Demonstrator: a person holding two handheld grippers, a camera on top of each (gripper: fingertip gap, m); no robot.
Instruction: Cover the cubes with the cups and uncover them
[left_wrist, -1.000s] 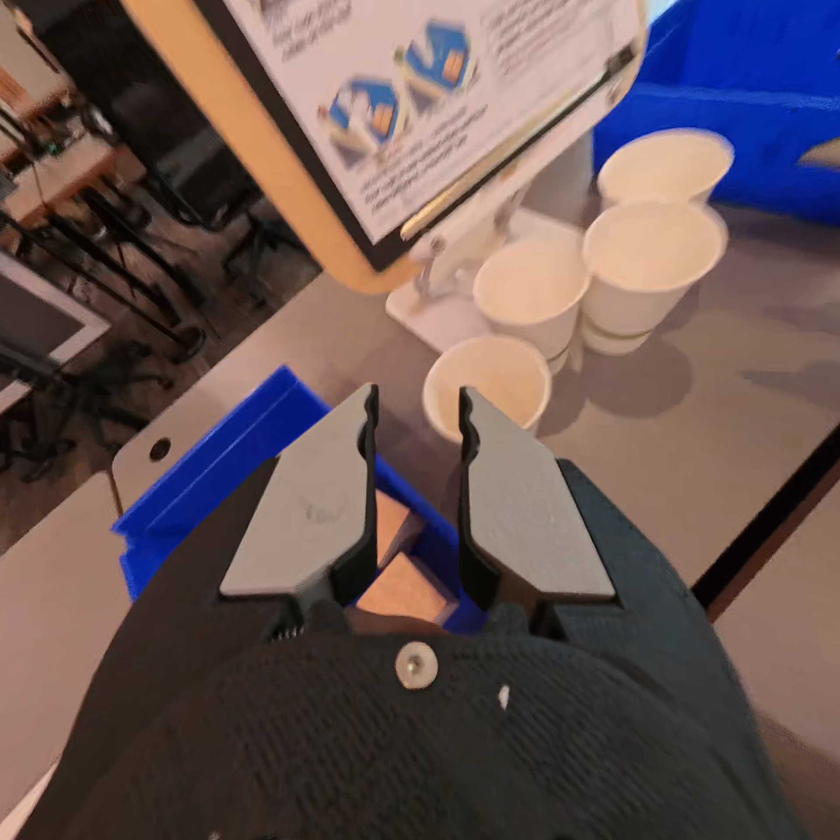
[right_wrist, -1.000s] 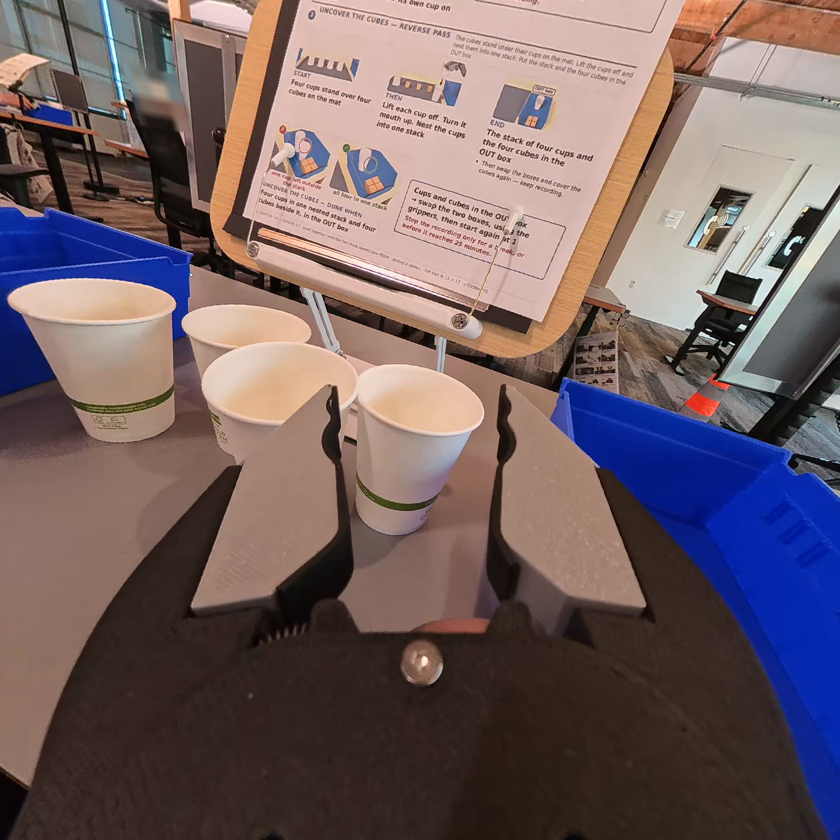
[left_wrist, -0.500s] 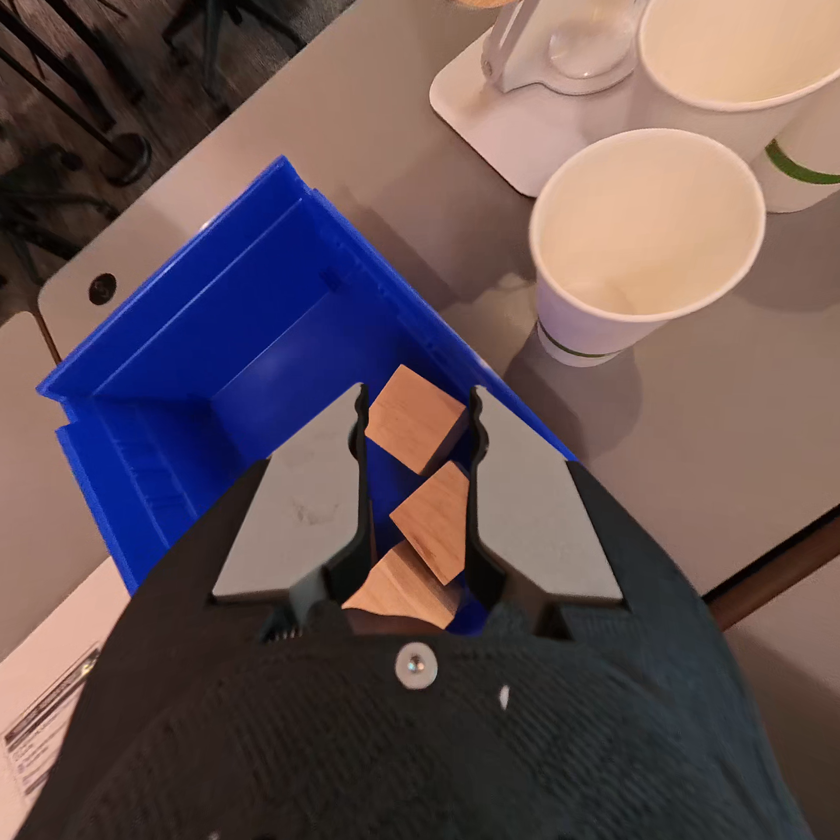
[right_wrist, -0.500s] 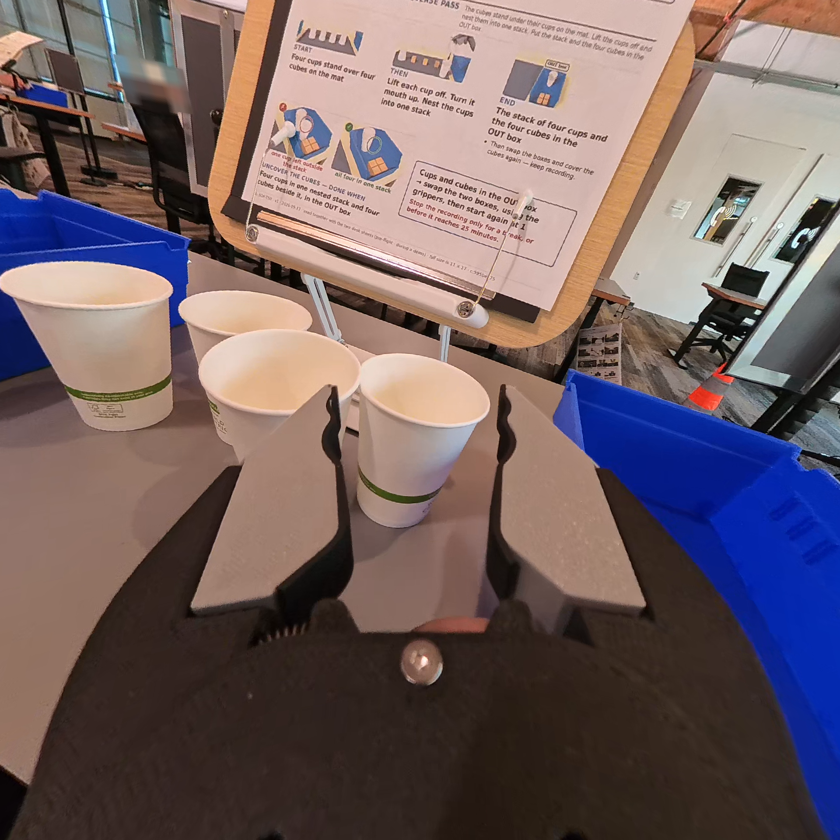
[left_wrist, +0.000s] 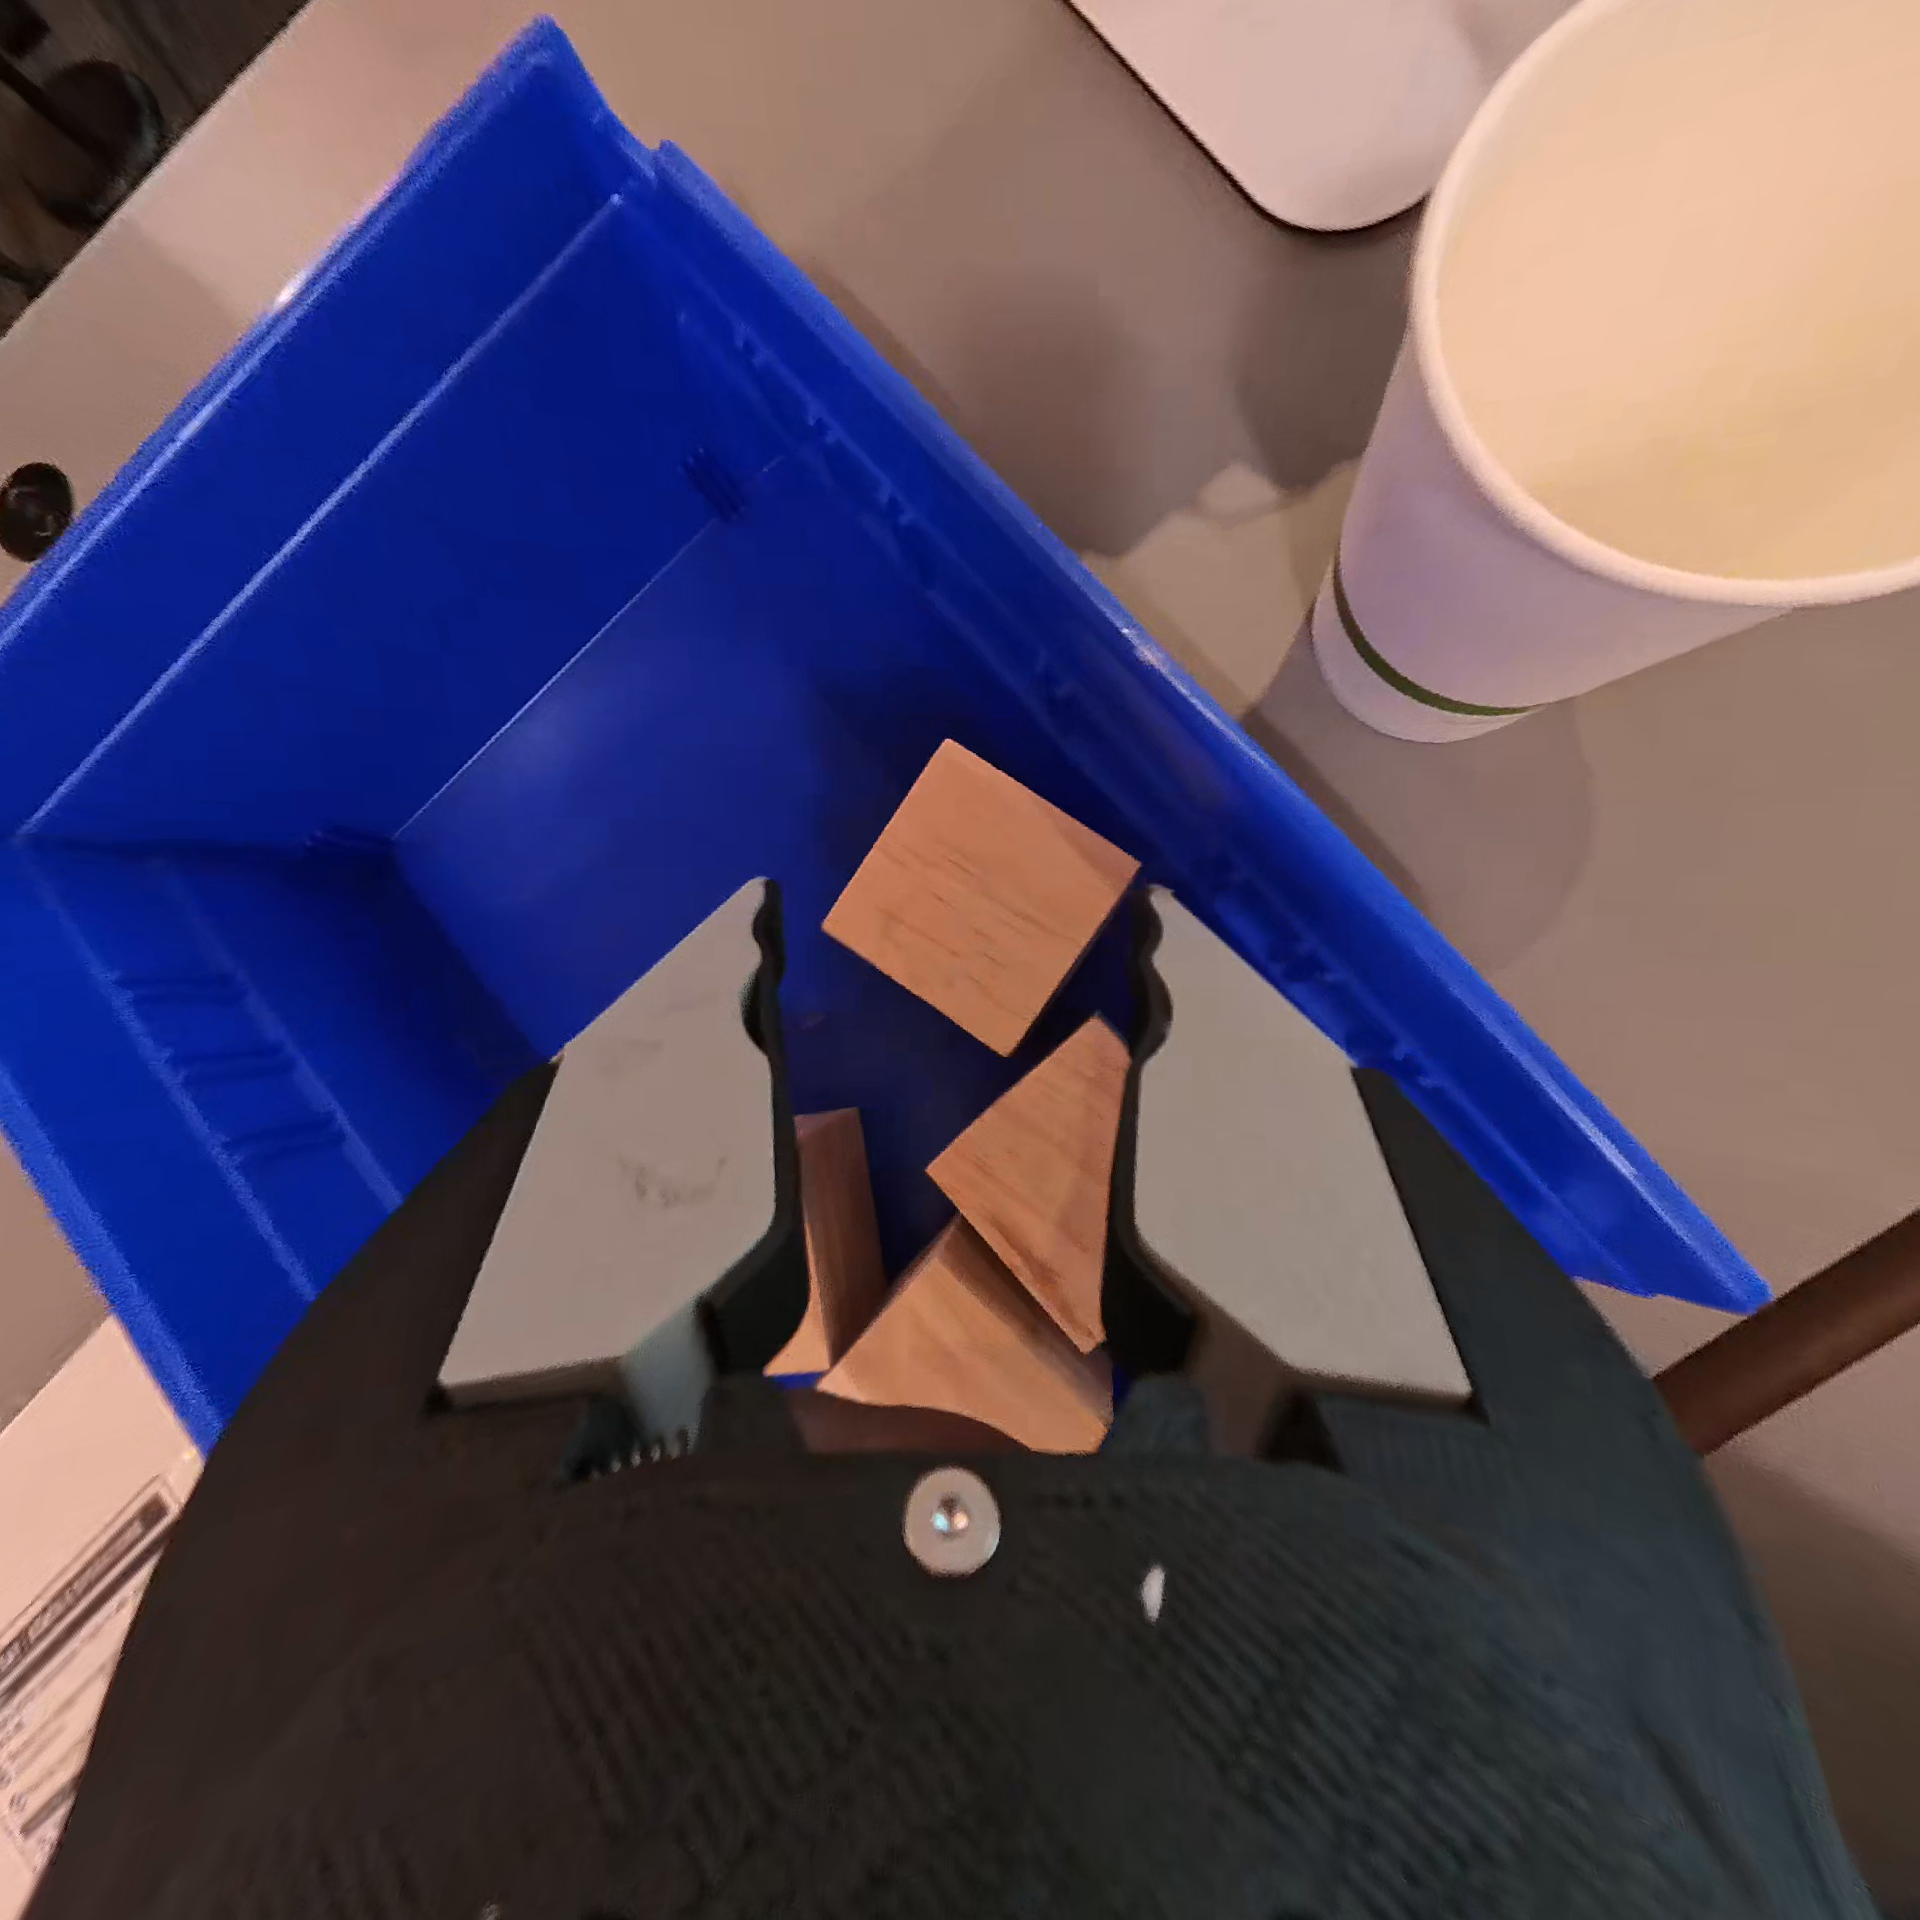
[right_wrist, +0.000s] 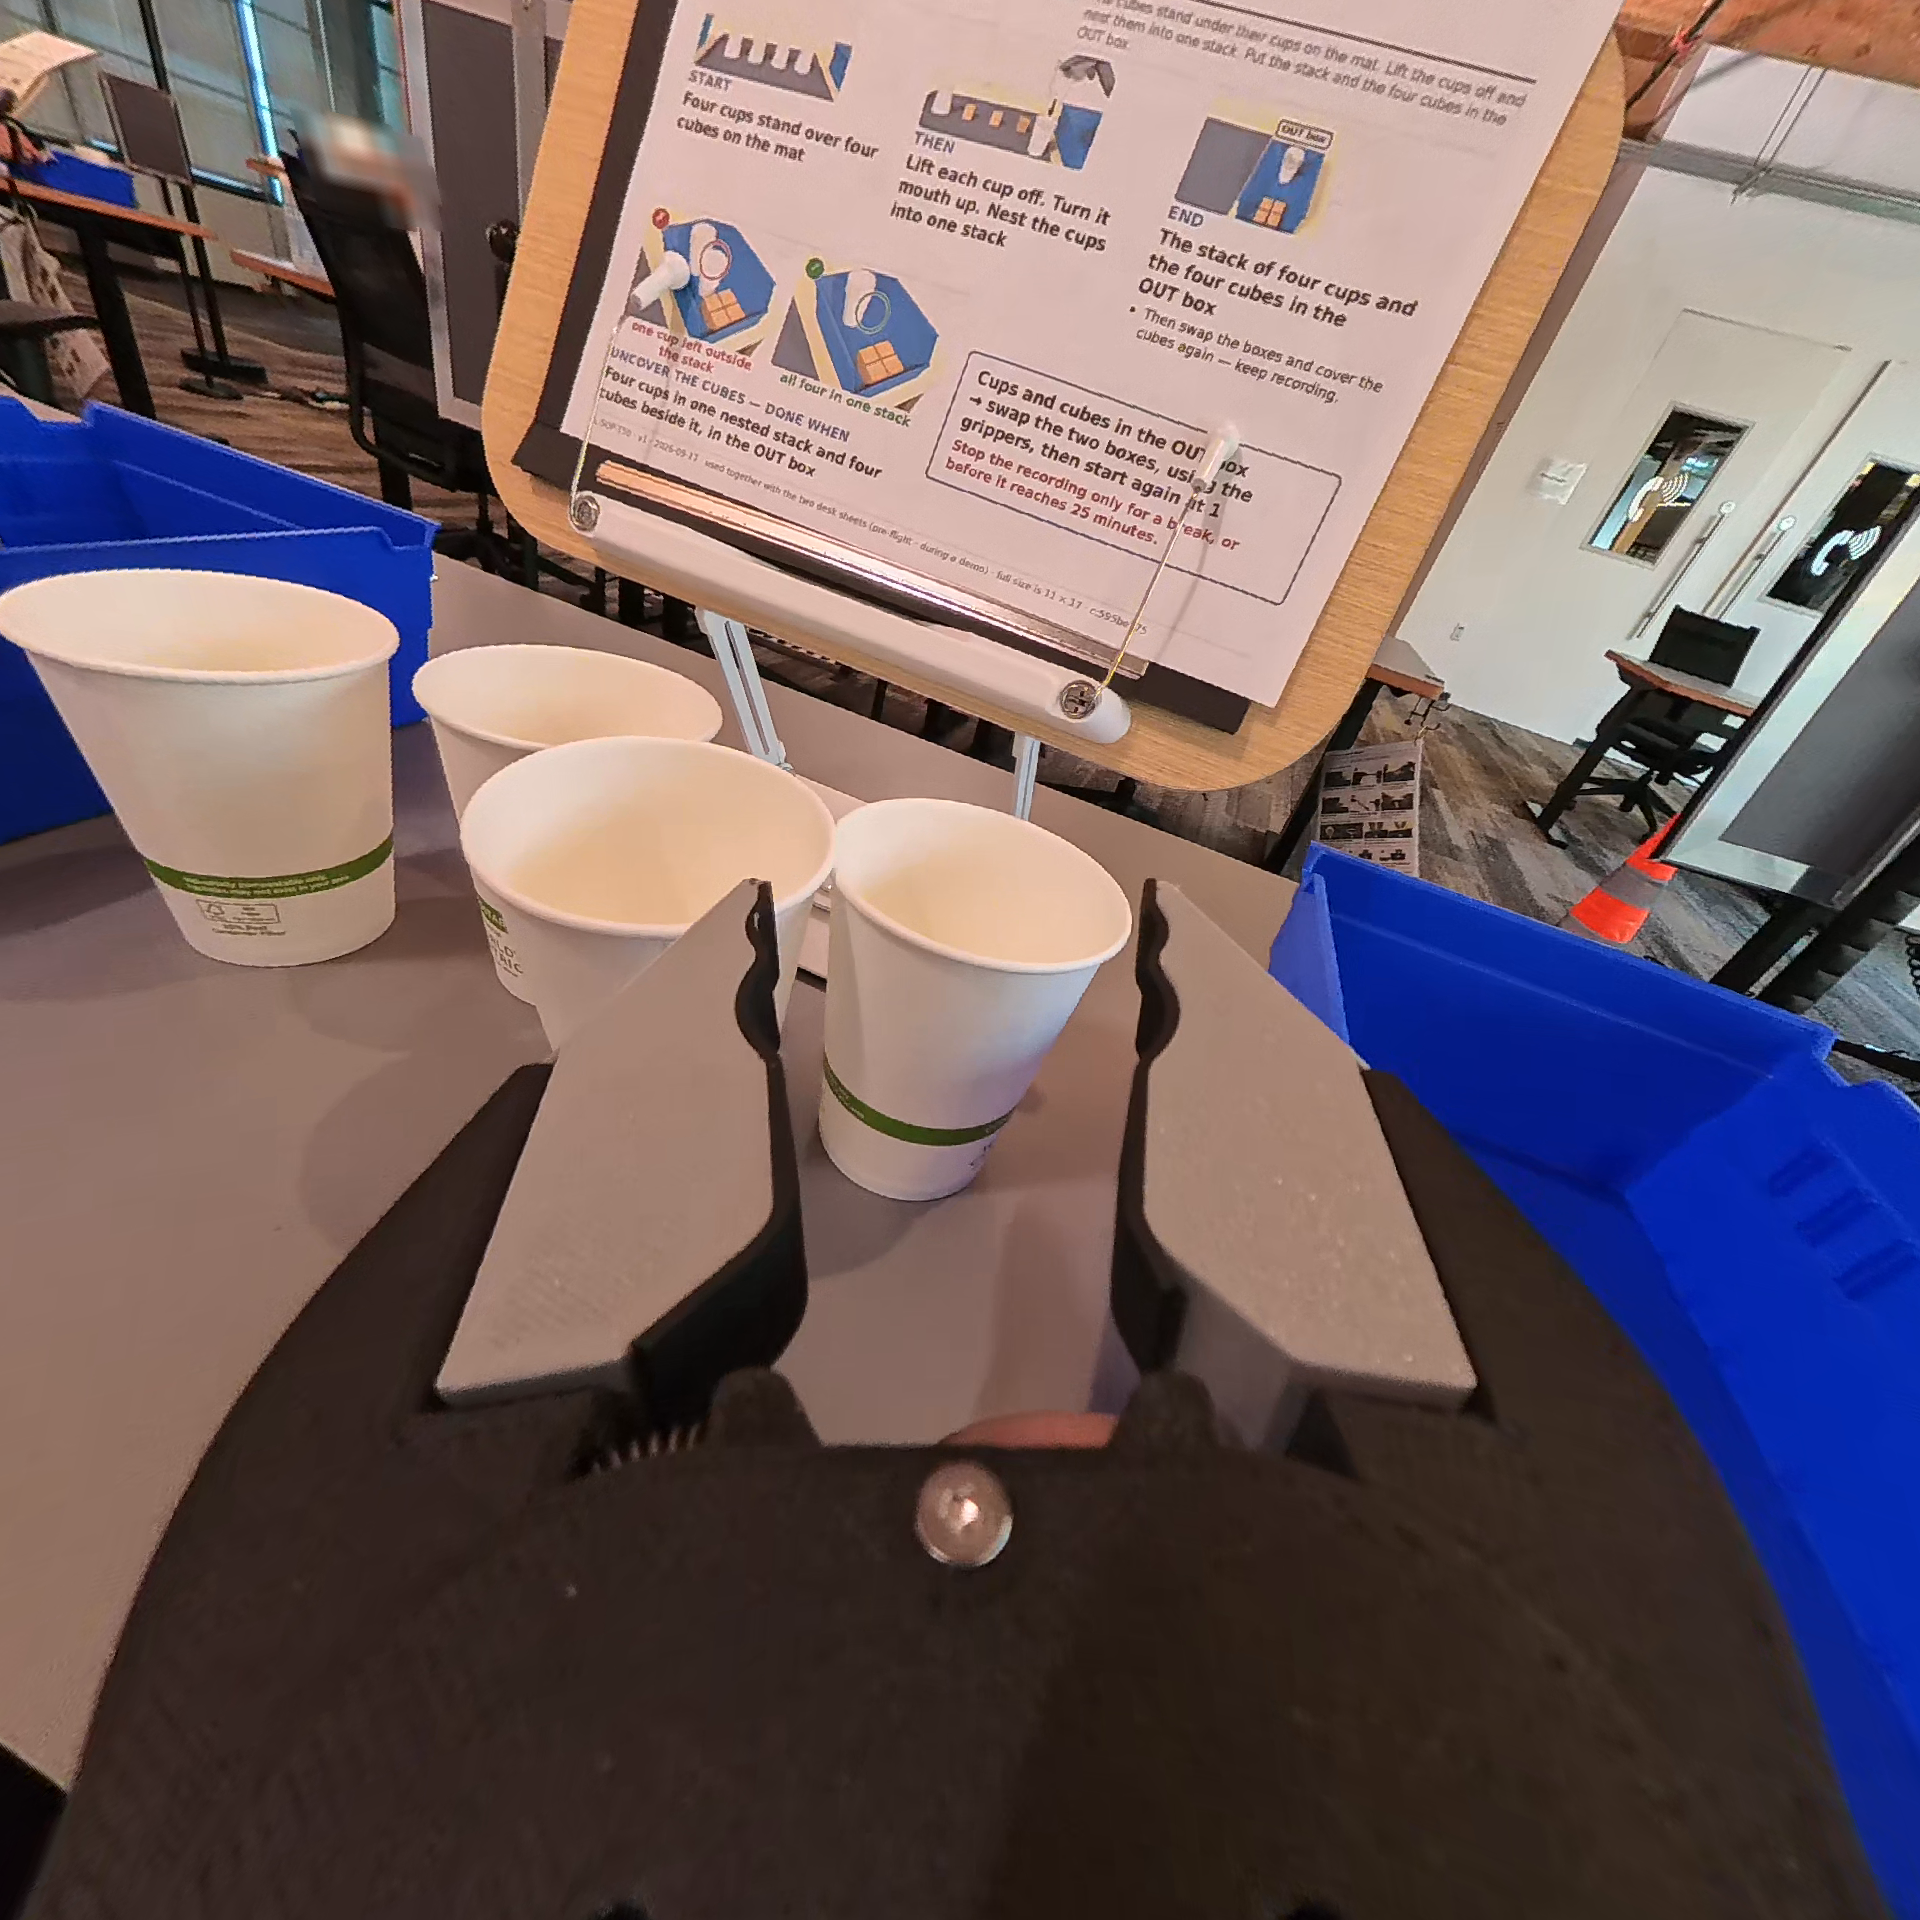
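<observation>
Several wooden cubes lie in a blue bin. The farthest cube lies just beyond my fingertips; another cube lies between my fingers. My left gripper is open and empty, pointing down into the bin above the cubes. A white paper cup stands mouth up on the grey table right of the bin. In the right wrist view my right gripper is open and empty, held above the table, with one upright cup just beyond its fingertips. Three more upright cups stand to the left.
A clipboard stand with an instruction sheet stands behind the cups; its white base shows in the left wrist view. A blue bin is at the right, another at the far left. A paper sheet lies beside the cube bin.
My left gripper has tipped downward and moved closer over the bin, so the cubes now fill the view; its fingers have opened wider. My right gripper has barely moved.
</observation>
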